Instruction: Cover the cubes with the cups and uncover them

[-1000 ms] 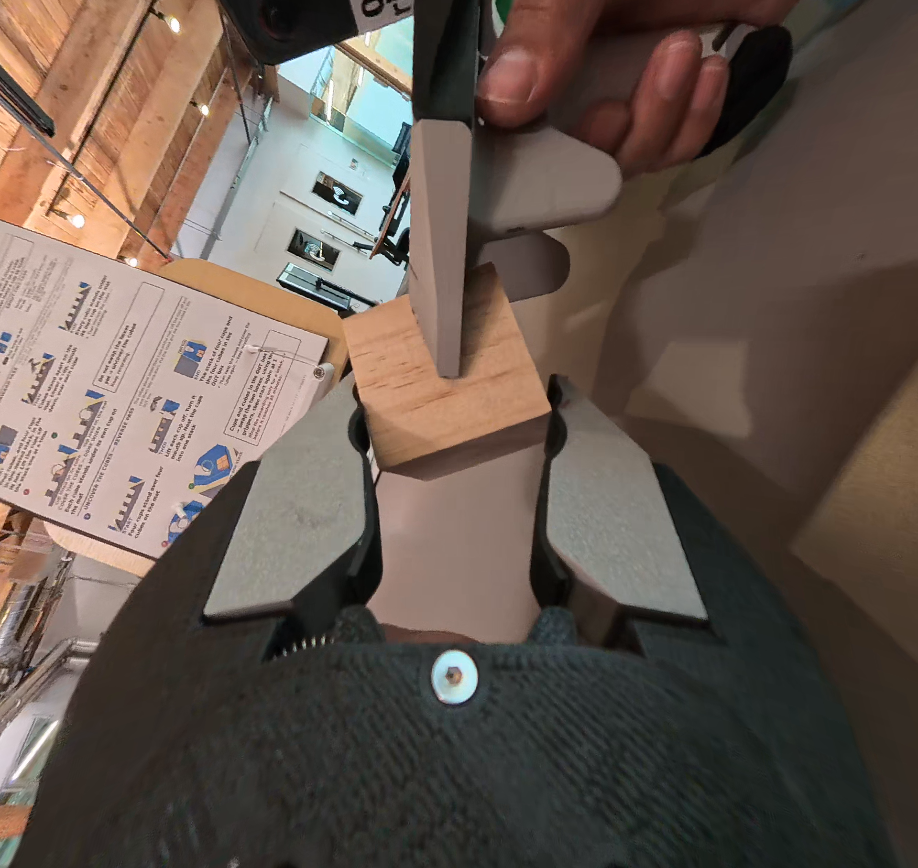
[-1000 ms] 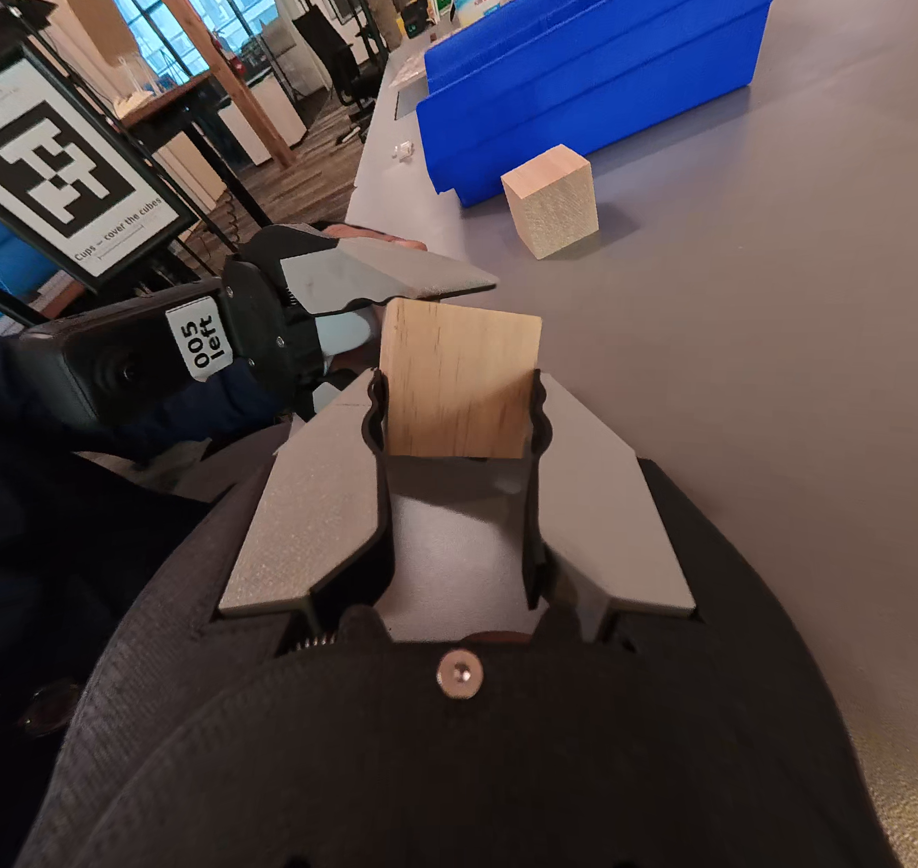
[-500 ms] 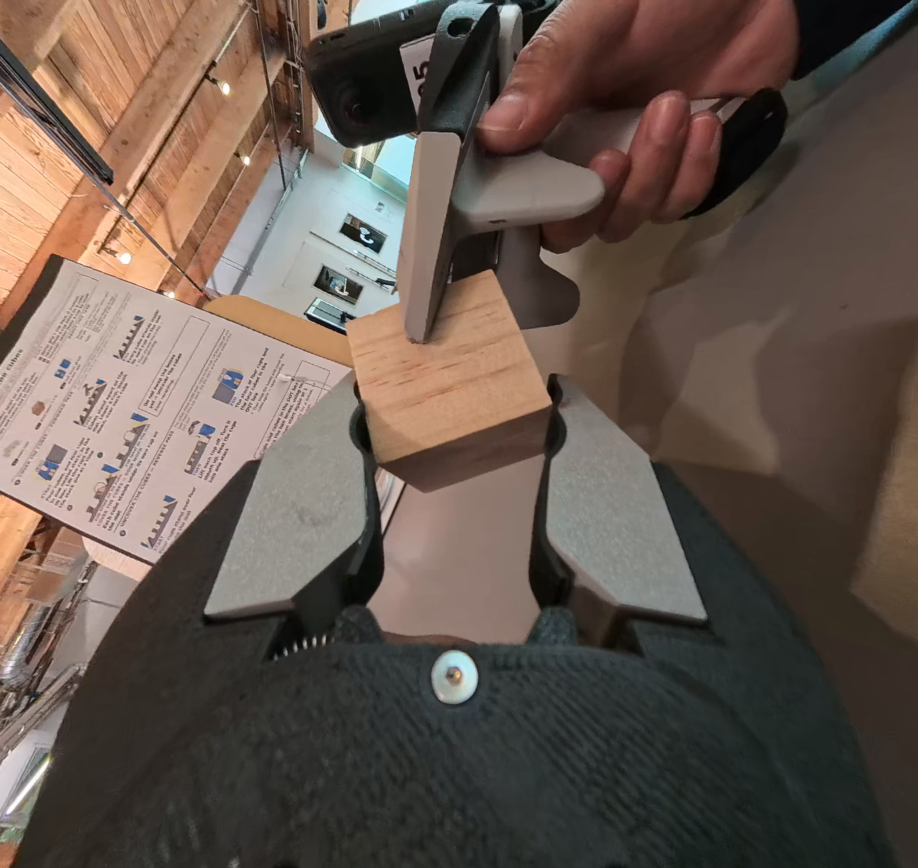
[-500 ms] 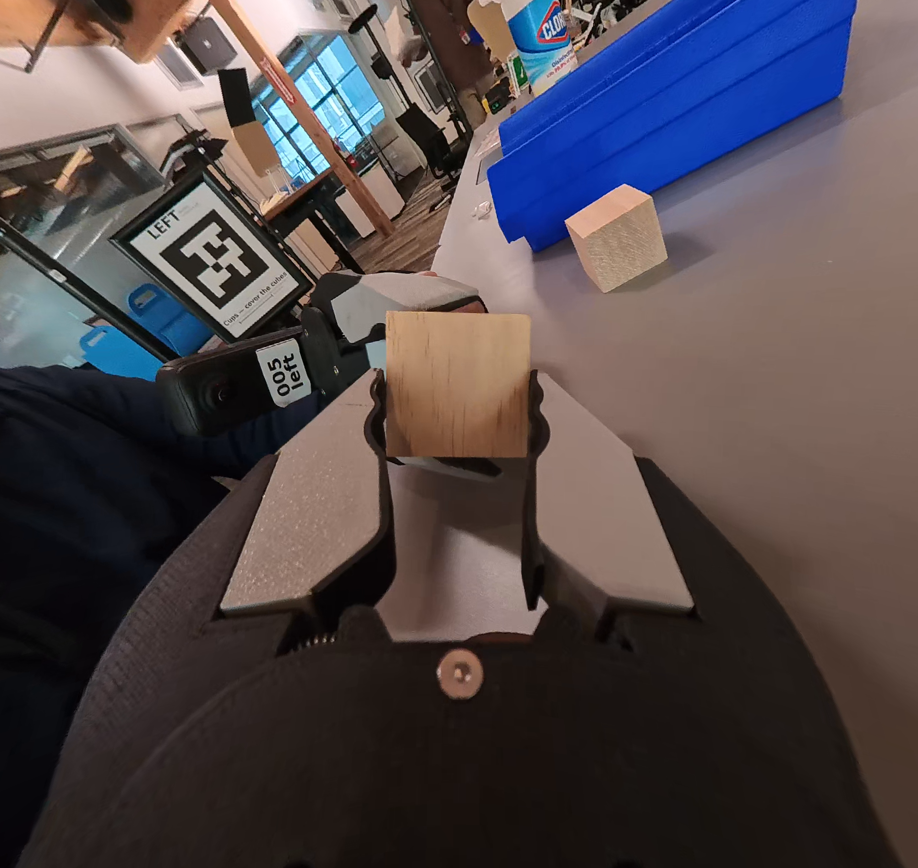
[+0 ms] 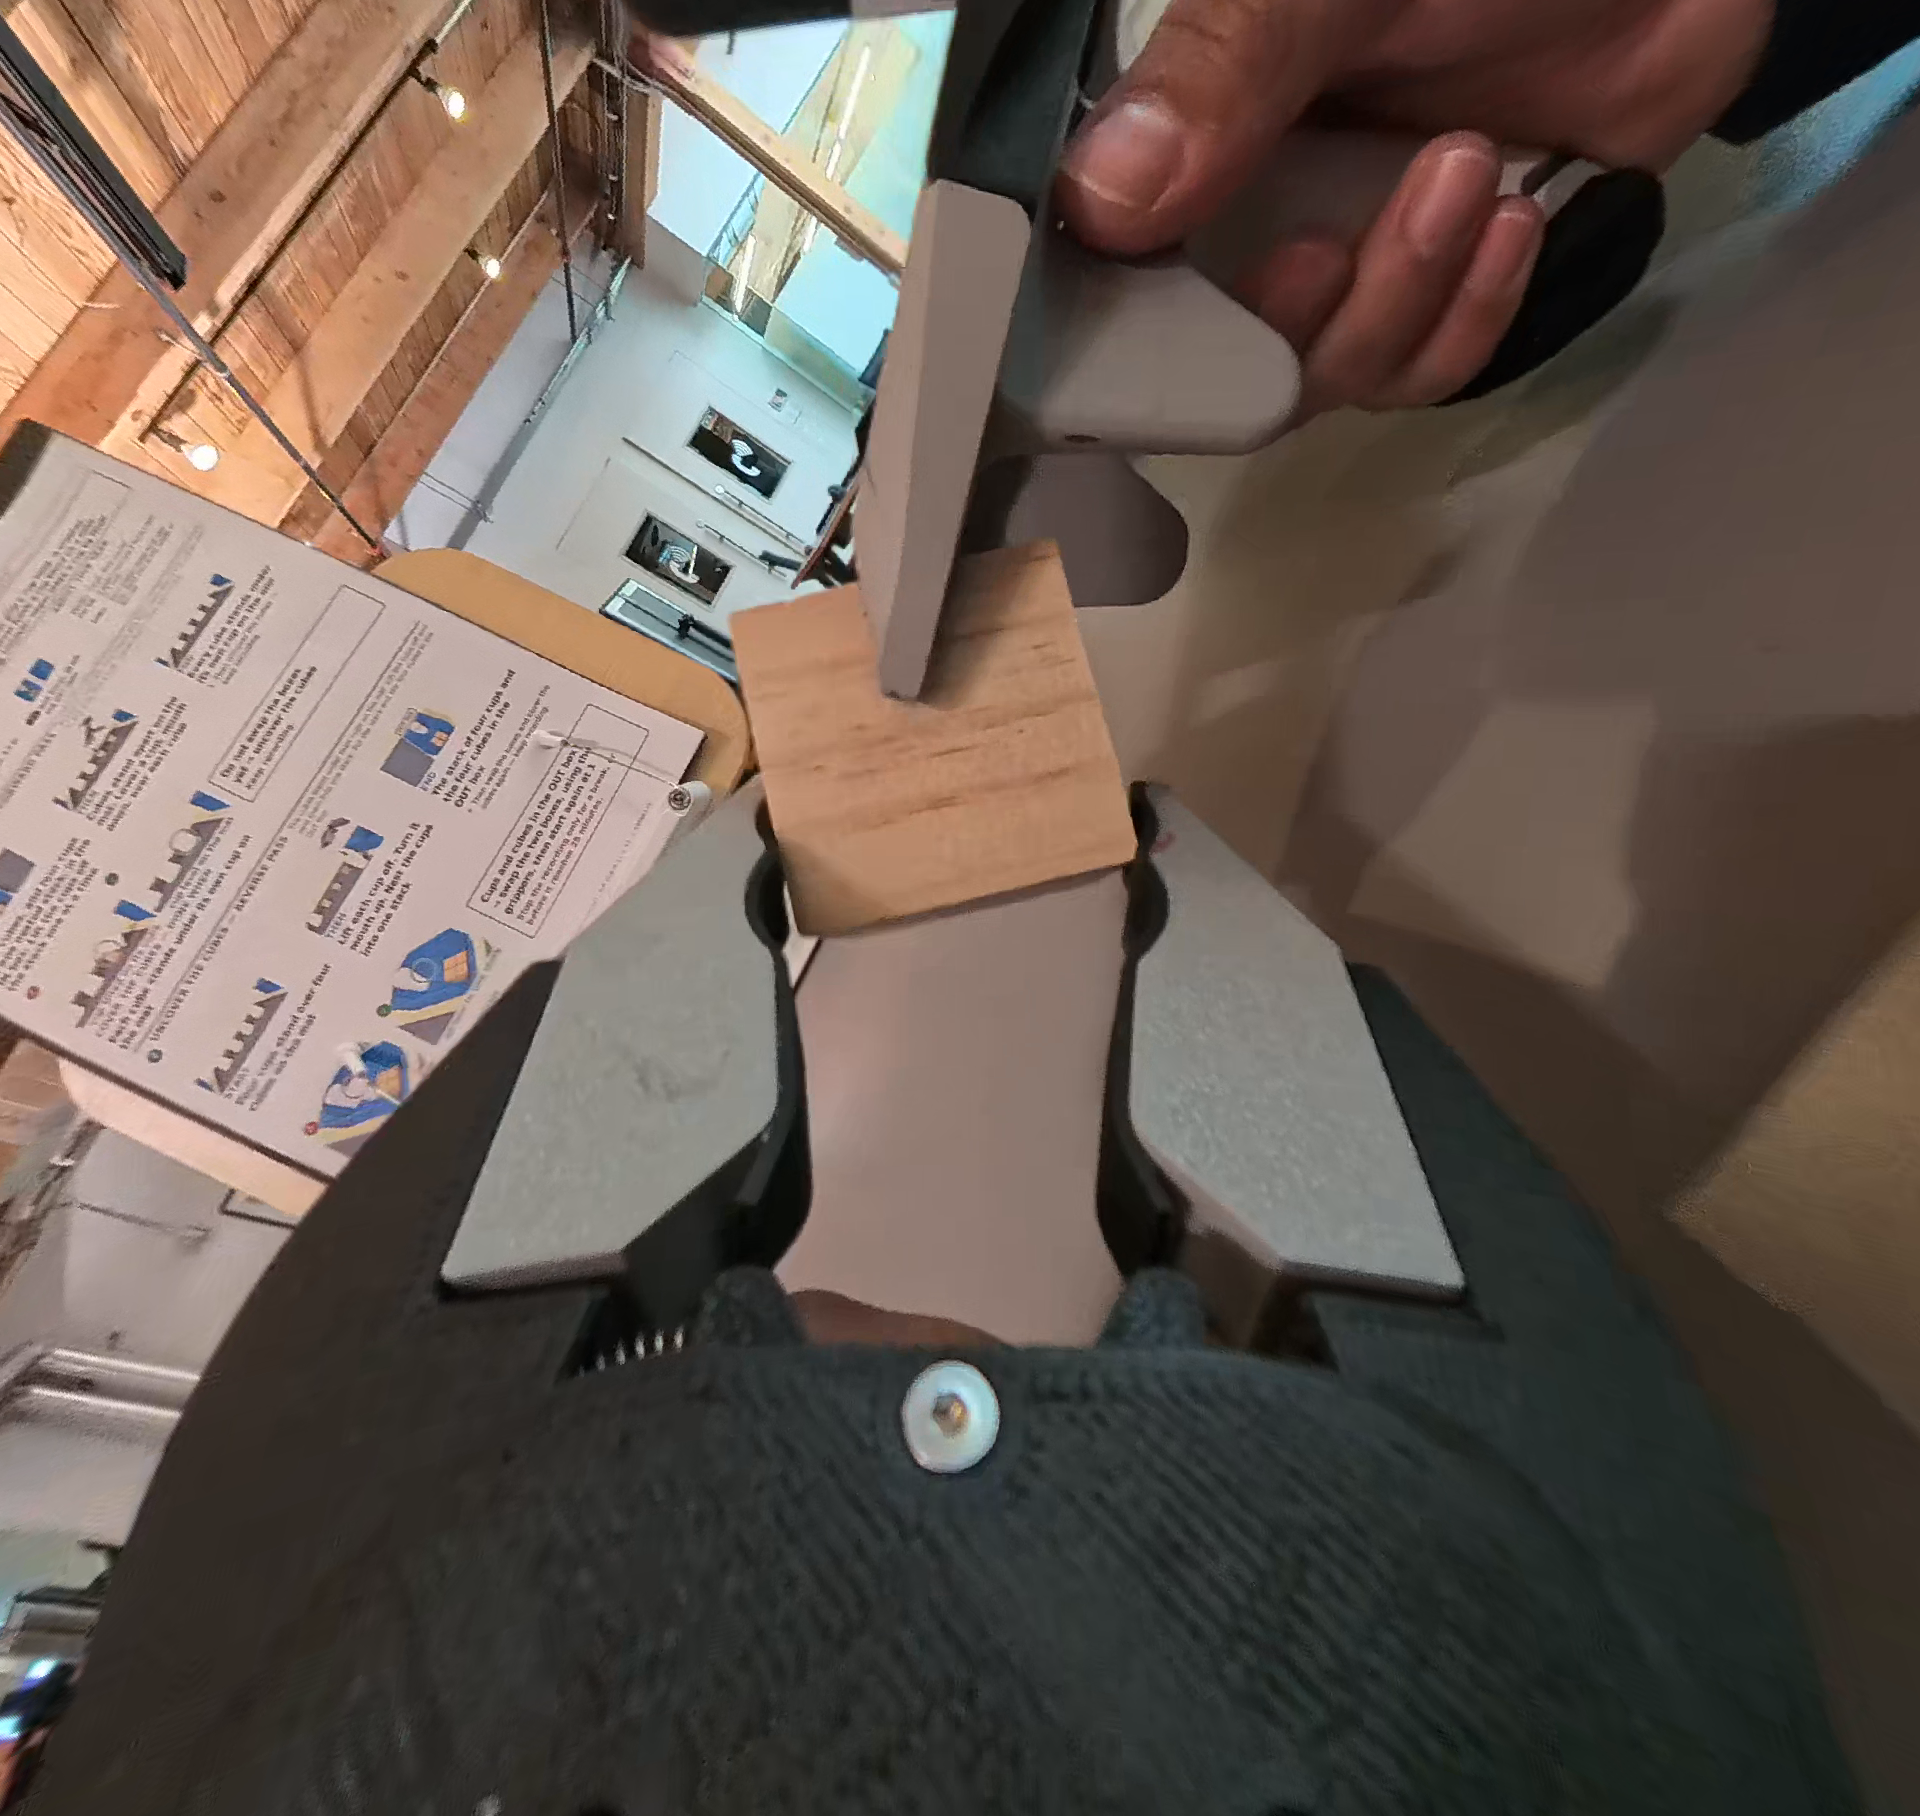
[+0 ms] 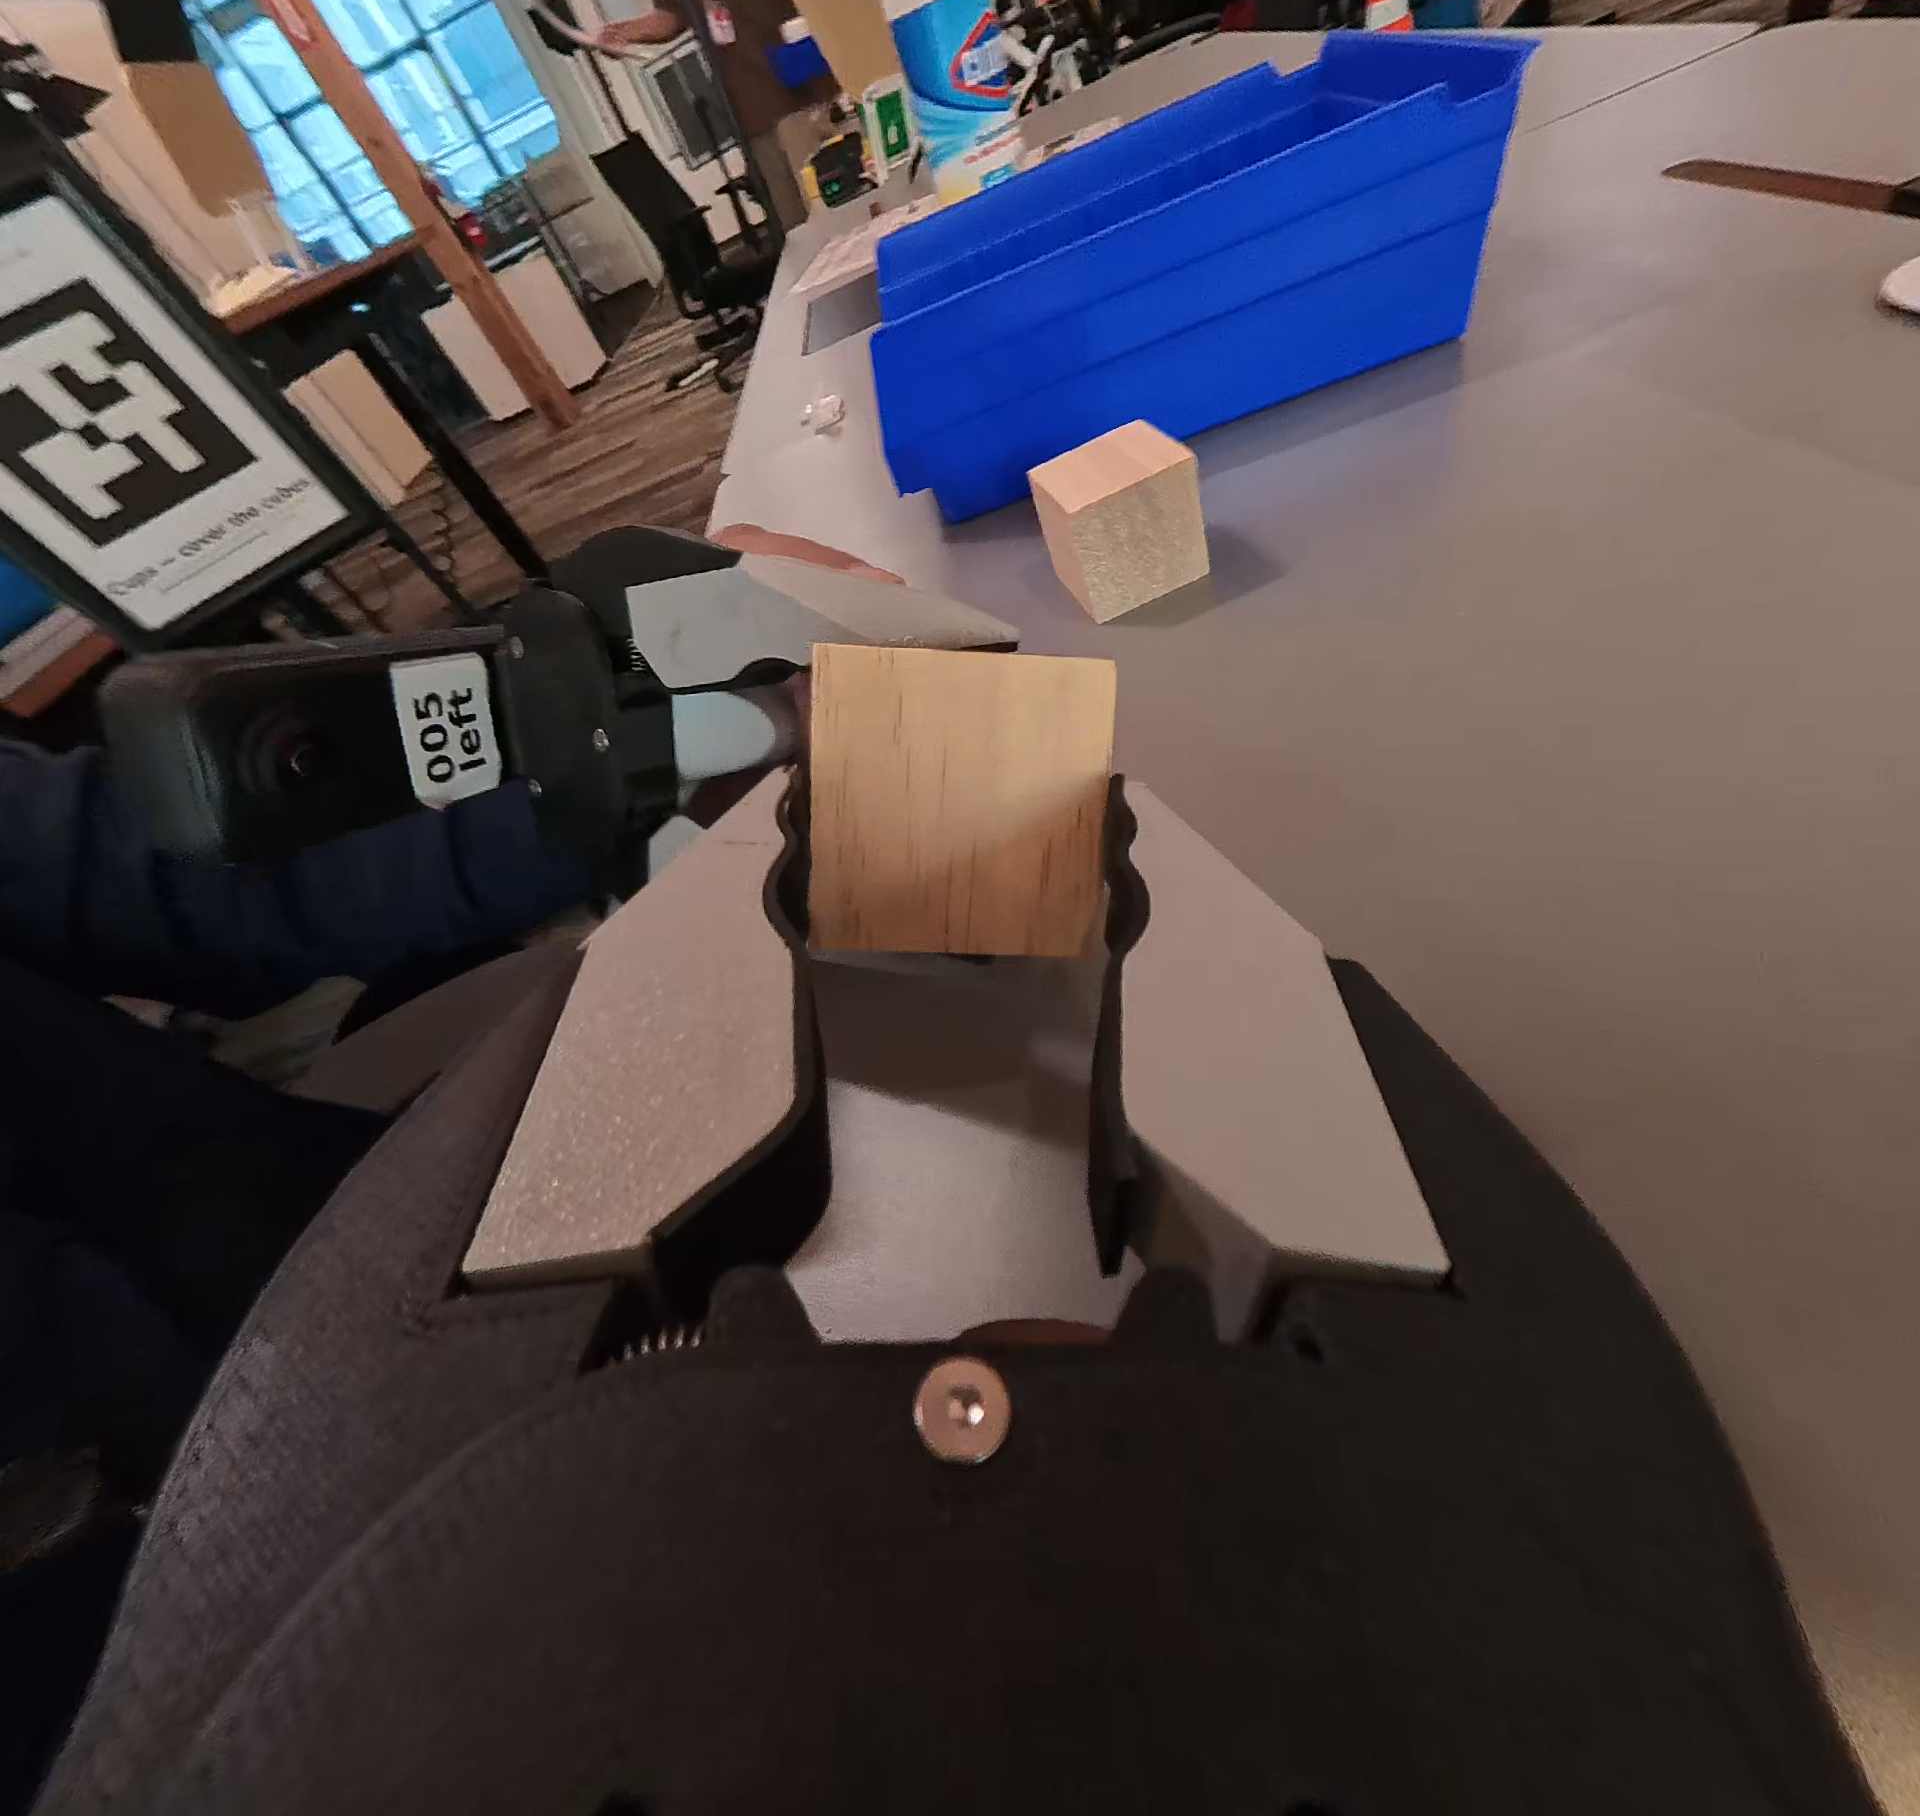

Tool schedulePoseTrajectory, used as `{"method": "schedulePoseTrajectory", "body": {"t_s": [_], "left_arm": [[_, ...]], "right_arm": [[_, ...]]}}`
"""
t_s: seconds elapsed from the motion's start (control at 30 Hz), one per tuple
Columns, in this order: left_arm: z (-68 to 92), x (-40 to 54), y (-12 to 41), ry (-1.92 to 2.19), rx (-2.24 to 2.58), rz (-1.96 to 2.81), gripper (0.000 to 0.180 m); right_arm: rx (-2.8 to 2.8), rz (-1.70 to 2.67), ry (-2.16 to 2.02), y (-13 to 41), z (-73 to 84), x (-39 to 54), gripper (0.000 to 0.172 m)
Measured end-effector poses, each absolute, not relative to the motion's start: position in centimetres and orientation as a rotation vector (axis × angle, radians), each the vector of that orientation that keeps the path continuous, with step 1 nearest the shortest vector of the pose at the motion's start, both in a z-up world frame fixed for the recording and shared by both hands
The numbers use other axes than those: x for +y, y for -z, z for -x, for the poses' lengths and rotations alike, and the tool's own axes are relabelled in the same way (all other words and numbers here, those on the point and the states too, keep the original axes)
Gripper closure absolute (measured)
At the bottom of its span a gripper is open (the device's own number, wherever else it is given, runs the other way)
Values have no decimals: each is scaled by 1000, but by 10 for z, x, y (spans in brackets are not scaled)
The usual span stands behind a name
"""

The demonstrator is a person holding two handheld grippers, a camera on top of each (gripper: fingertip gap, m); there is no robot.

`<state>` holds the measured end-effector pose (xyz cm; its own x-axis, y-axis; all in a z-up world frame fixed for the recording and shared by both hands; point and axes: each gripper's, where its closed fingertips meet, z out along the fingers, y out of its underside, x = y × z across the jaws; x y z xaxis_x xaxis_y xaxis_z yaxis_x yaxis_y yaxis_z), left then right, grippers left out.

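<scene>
One wooden cube point(image 5: 935, 758) is held in the air between both grippers. My right gripper point(image 6: 956, 831) is shut on it, with a pad pressed on each side of the cube point(image 6: 956, 810). In the left wrist view, one right finger point(image 5: 925, 519) comes down across the cube's face, held by a hand point(image 5: 1403, 104). My left gripper point(image 5: 951, 831) has closed on the same cube crosswise, and its pads lie against the cube's sides. In the right wrist view its upper finger point(image 6: 790, 613) rests on the cube's top. A second, paler cube point(image 6: 1122, 519) sits on the grey table point(image 6: 1558, 727). No cup is in view.
A long blue bin point(image 6: 1195, 291) stands on the table behind the pale cube. A wipes canister point(image 6: 956, 83) is behind the bin. A framed marker sign point(image 6: 114, 416) stands off the table's left edge. An instruction sheet point(image 5: 260, 831) hangs at the left in the left wrist view.
My left gripper's jaws have narrowed onto the cube that my right gripper keeps holding. Both grippers and the cube have shifted a little, and the right wrist view has swung.
</scene>
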<state>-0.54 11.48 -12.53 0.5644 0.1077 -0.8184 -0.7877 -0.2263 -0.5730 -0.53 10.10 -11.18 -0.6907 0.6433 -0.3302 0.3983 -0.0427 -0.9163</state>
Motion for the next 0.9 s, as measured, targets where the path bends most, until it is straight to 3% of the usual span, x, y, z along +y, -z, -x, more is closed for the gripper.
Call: {"method": "schedulePoseTrajectory", "body": {"t_s": [0.13, 0.2, 0.5, 0.63, 0.77, 0.9], "left_arm": [[7, 113, 123, -907, 572, 1584, 125], [4, 111, 127, -904, 611, 1589, 180], [3, 113, 137, -915, 652, 1630, 180], [1, 115, 142, -933, 689, 1637, 180], [1, 115, 144, -927, 693, 1647, 180], [2, 115, 147, -922, 692, 1659, 180]], "right_arm": [[-1866, 1174, -1594, 105, -4, 121, 118], [-1773, 1208, -1390, 97, -18, 137, 118], [-1364, 1519, -754, 29, -117, 332, 118], [-1301, 1771, -523, 71, -152, 429, 118], [-1340, 1947, -423, 126, -166, 462, 118], [-1355, 1990, -355, 148, -163, 474, 117]]}}
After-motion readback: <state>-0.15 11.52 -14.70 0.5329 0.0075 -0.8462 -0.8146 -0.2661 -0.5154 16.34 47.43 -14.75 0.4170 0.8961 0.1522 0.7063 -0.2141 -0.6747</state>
